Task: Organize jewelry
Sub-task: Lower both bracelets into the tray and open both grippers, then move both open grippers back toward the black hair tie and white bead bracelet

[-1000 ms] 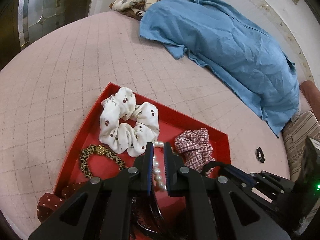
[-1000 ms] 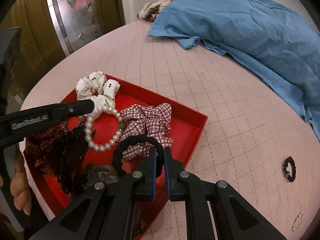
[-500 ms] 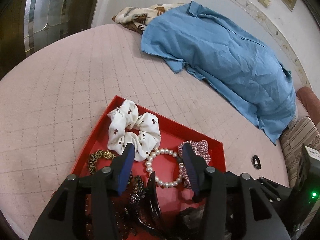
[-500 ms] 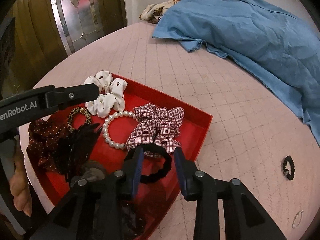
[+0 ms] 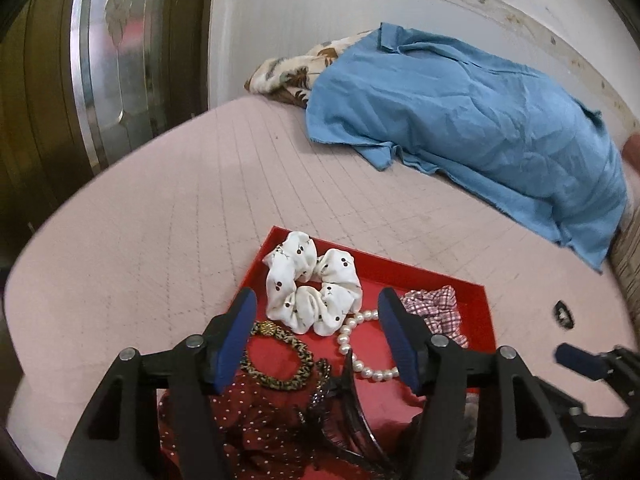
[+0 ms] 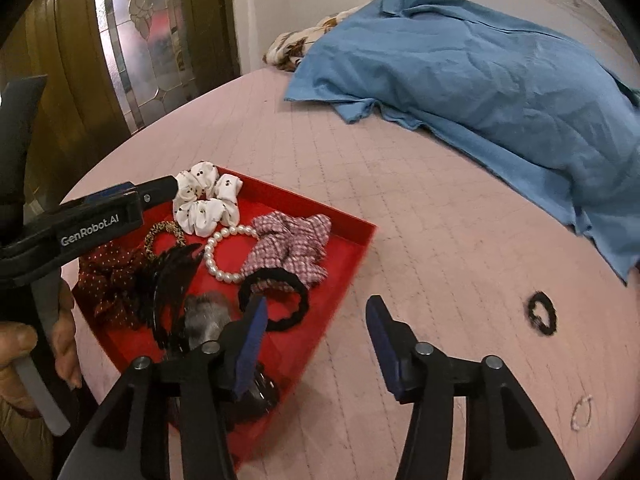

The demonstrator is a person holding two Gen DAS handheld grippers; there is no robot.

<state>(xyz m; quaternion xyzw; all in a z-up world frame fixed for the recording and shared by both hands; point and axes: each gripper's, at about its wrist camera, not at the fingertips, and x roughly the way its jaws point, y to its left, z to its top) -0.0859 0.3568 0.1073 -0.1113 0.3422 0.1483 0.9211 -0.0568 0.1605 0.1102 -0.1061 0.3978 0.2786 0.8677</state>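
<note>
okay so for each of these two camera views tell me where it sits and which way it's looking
Left wrist: on the left gripper, angled down at the red tray; its open fingers show, the right gripper's tip low right.
Right wrist: on the right gripper, angled down over the tray's right edge; its open fingers, the left gripper and a hand show.
Shared: tray, white scrunchie, pearl bracelet, blue shirt, pink bedcover.
</note>
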